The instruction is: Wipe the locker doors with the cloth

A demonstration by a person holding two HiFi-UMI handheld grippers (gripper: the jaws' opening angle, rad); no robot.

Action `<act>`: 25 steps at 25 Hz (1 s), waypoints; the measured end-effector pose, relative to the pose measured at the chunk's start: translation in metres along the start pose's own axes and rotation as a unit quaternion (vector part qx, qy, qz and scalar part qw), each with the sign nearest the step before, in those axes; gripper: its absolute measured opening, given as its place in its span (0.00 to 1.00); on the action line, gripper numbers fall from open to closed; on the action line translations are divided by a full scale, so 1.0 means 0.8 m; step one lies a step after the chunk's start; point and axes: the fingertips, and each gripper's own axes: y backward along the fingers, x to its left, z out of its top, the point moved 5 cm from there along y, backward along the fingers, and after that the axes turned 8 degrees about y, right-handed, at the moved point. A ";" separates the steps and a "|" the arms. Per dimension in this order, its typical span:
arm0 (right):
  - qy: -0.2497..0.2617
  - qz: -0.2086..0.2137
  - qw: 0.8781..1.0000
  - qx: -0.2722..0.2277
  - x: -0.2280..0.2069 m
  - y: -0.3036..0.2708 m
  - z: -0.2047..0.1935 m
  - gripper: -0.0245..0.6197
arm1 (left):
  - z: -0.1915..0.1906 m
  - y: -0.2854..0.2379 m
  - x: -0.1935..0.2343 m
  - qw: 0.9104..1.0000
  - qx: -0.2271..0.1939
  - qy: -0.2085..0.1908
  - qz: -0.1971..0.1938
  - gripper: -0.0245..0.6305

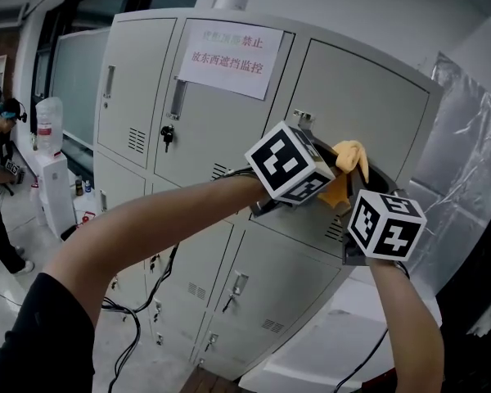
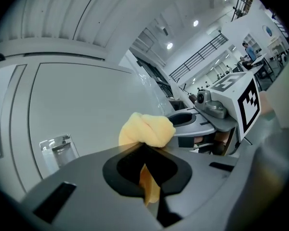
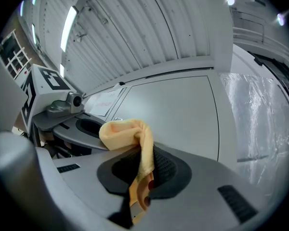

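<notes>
Both pairs of jaws are pressed onto the same yellow cloth. One fold is pinched by the left gripper and another by the right gripper, so the bunched middle is held up between the two, which are set just beside each other. The cloth is probably held this way so that it can be gathered into a pad before being pressed to the metal, and wiping proper is judged not yet under way. The bundle is held in front of the lower right part of the upper right locker door, though whether it is touching that door cannot be told. A metal pull handle is fixed near the left edge of the door, and a paper notice is taped to the door on its left. Below it, further grey doors of the locker bank are stacked, all shut. To the right of the door, clear plastic sheeting is hung. Well to its left, a water dispenser and a person are seen standing on a pale floor. Below and left of the door, a black cable is seen hanging under the left arm.
</notes>
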 end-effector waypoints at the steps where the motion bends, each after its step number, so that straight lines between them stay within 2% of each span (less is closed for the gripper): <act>1: 0.000 0.000 1.000 0.000 -0.001 0.001 0.001 0.14 | 0.000 0.000 0.000 1.000 0.000 0.005 -0.003 0.07; 6: -0.014 -0.020 0.999 -0.026 -0.023 0.014 0.013 0.14 | 0.024 -0.008 -0.007 0.998 -0.038 0.051 -0.029 0.07; 16: -0.016 -0.052 0.999 -0.002 -0.066 0.044 -0.014 0.14 | 0.030 -0.055 -0.044 0.997 -0.033 0.041 -0.059 0.07; 25: -0.031 -0.067 0.997 0.011 -0.100 0.068 -0.036 0.13 | 0.032 -0.092 -0.073 0.995 -0.044 0.044 -0.073 0.07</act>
